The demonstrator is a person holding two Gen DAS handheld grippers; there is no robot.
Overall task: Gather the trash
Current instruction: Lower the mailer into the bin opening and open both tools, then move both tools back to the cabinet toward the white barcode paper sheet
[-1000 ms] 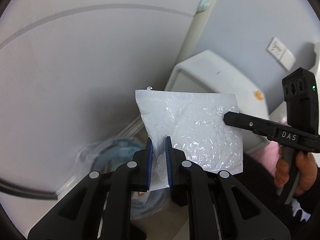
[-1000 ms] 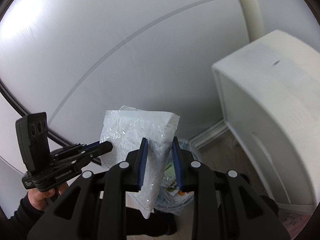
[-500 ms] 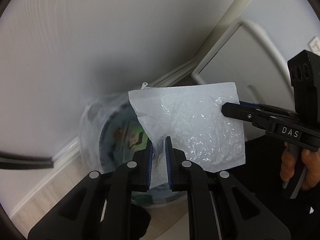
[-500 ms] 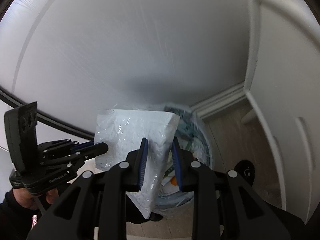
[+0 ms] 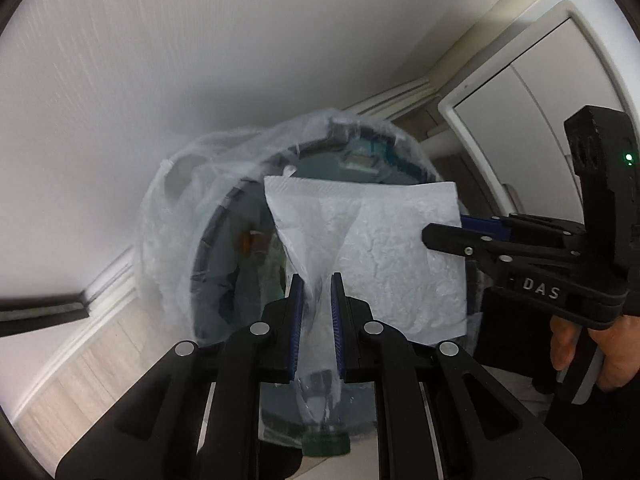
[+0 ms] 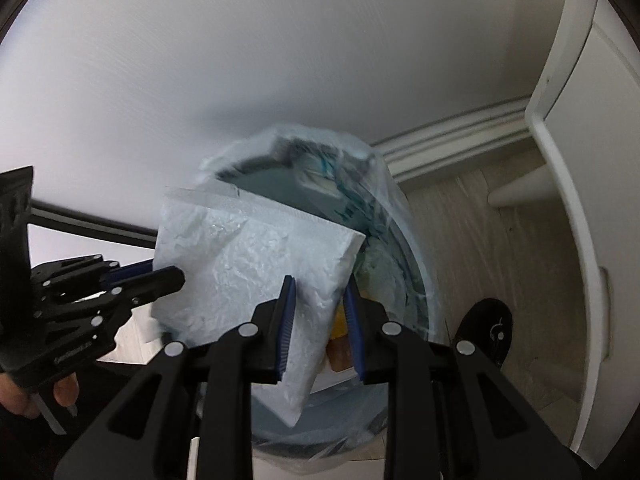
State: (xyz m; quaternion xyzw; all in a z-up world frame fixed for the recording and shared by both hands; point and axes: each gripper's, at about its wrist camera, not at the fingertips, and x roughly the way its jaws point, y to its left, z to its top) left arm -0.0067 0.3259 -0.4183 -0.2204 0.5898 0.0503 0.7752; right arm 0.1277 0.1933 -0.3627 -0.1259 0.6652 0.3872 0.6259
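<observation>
The left gripper (image 5: 316, 312) has its jaws pinched tight on a gathered lower corner of a crinkled white plastic bag (image 5: 384, 252), the blue pads squeezing the film between them. The right gripper (image 6: 318, 316) grips the opposite edge of the same bag (image 6: 248, 280), its jaws a little wider apart and clamped around a thicker fold. Between the two grippers the bag hangs stretched flat, directly above the mouth of a round trash bin (image 6: 420, 280). The bin is lined with a translucent liner (image 5: 168, 240) whose loose top is folded over the rim, and it already holds mixed rubbish, including something orange, though the items are too blurred to name. Just behind the bin a white wall meets a pale baseboard (image 6: 452, 140); to the right of the bin stands a white cabinet (image 6: 576, 208) on a wood-look floor (image 6: 472, 240). A hand (image 5: 592, 348) holds the right gripper's handle.
</observation>
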